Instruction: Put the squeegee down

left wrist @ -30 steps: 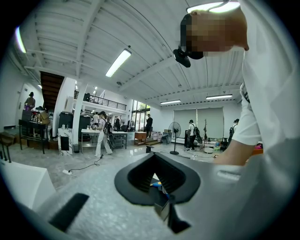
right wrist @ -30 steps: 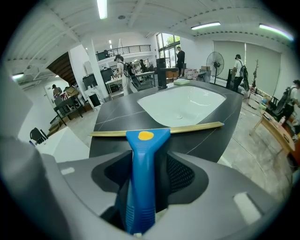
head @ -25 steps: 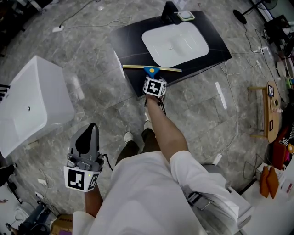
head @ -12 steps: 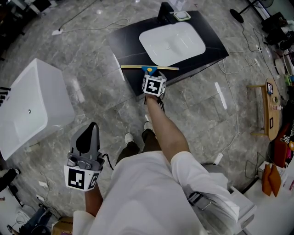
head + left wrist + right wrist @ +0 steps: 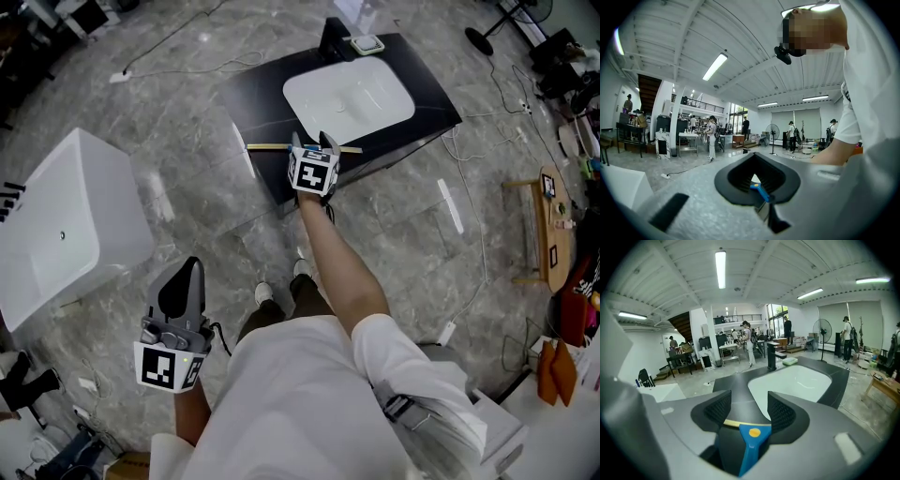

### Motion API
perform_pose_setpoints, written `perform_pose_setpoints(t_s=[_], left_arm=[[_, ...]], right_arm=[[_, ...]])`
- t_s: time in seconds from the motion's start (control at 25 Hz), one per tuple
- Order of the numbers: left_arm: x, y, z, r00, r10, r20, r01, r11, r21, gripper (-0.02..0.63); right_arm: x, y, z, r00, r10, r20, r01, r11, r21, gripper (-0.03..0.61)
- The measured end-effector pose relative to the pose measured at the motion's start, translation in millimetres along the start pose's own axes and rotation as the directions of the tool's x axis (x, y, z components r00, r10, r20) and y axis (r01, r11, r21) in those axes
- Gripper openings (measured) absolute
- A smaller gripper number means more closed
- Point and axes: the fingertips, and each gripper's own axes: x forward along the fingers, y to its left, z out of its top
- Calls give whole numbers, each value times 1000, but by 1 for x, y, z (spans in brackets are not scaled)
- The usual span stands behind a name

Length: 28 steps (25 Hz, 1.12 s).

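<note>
The squeegee [image 5: 266, 146], with a thin yellow blade and a blue handle, lies across the front edge of the black counter [image 5: 253, 89]. My right gripper [image 5: 313, 141] stands open over its handle, one finger on each side and both apart from it. In the right gripper view the blue handle of the squeegee [image 5: 750, 439] sits low between the spread jaws of the right gripper [image 5: 749, 405], with the blade running crosswise. My left gripper [image 5: 189, 268] hangs low at the left, far from the counter, its fingers together and nothing in them.
A white basin [image 5: 347, 94] is set in the counter, with a black faucet [image 5: 333, 36] and a small dish [image 5: 365, 43] behind it. A white tub [image 5: 56, 225] stands at the left and a wooden stool [image 5: 553, 225] at the right. Cables run over the grey floor.
My right gripper's jaws have opened and let go of the squeegee, which now rests on the counter edge. The left gripper has barely moved.
</note>
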Motion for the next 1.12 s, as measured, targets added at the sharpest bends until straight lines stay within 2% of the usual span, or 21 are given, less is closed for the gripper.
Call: perform_pose_setpoints(t_s=[0.16,0.28,0.4,0.48,0.6,0.72,0.84,0.96,1.12], left_arm=[[1,-2,0,1000,-3,3,3,1000,0,5],[1,-4,0,1000,-6,0,6,1000,-1,5],[0,-5,-3,1000,-9,-7,9,1000,-1,5],[1,-6,-3,1000,-12,-9,12,1000,-2,5],[5,-8,-1,1000,-20,-6,20,1000,-1,5],[8,-9,-1,1000,-26,-7,26,1000,-1,5],[11,-6,0,999,-32,-5,32,999,0,5],[12,-7,-1,999,-40,-1,40,999,-3,5],[13,-7,0,999,-48,6,48,999,-3,5]], right_arm=[[-10,9,40,995,38,92,-34,998,-46,256],[-25,20,76,981,95,171,-83,994,-77,256],[-47,36,115,951,177,253,-148,981,-129,256],[-68,48,140,920,252,301,-210,964,-164,259],[-108,66,177,858,358,368,-290,929,-228,261],[-154,86,208,778,473,413,-372,877,-304,266],[-202,106,231,685,587,431,-453,807,-380,272],[-246,120,242,593,690,415,-527,722,-447,272],[-296,132,248,490,782,384,-583,622,-523,272]])
